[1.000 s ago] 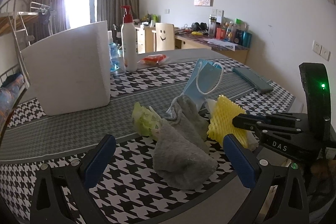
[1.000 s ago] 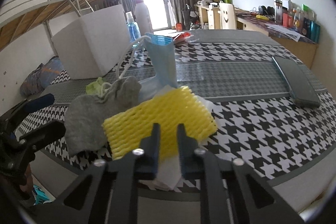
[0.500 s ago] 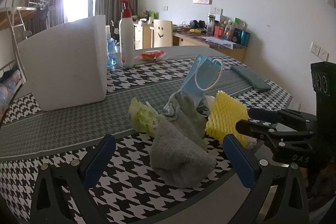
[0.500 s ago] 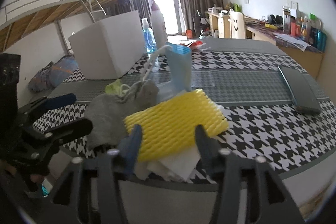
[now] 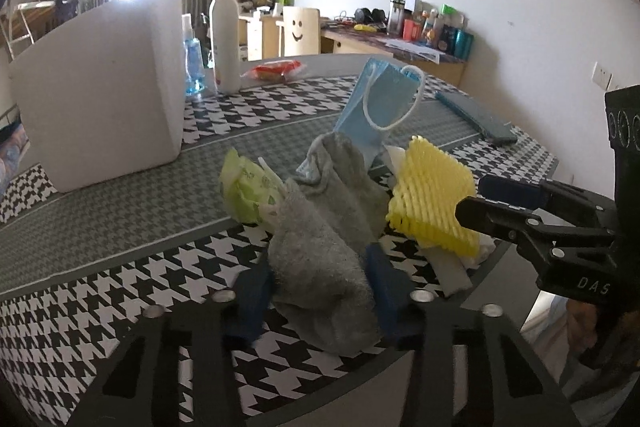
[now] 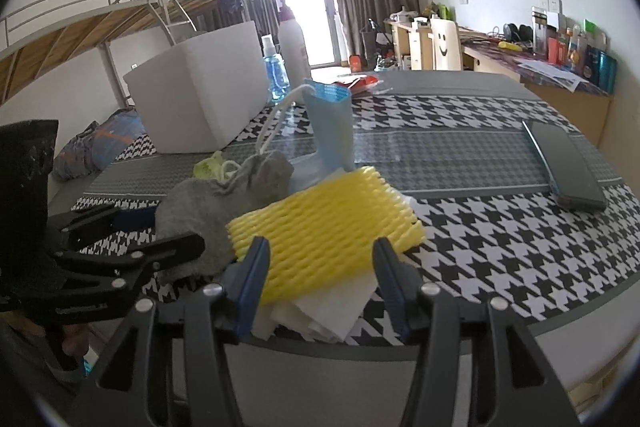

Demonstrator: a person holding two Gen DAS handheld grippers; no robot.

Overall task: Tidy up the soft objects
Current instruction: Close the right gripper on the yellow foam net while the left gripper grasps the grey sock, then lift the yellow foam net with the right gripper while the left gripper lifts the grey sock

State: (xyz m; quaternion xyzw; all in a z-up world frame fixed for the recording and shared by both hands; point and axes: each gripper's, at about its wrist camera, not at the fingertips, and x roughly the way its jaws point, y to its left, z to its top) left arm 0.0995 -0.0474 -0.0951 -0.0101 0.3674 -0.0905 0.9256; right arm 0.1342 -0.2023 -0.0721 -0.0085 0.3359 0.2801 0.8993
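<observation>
A pile of soft things lies near the front edge of the houndstooth table (image 5: 120, 267). My left gripper (image 5: 318, 291) is closing, and its blue pads (image 5: 252, 291) press both sides of the grey sock (image 5: 320, 259). Behind the sock are a green packet (image 5: 248, 187), an upright blue face mask (image 5: 380, 107) and a yellow foam net (image 5: 432, 203). In the right wrist view my right gripper (image 6: 320, 267) stands open, the near edge of the yellow foam net (image 6: 320, 223) lying loose between its fingers on white paper (image 6: 332, 307).
A white box (image 5: 100, 99) stands at the back left, with a pump bottle (image 5: 224, 39), a blue spray bottle (image 5: 192, 67) and a red packet (image 5: 276, 69) behind it. A dark flat case (image 6: 568, 163) lies to the right. The table's rim runs just under both grippers.
My left jaws went from wide open to closed in on the grey sock. My right jaws, pinched on the yellow foam net a second ago, have opened and let it go.
</observation>
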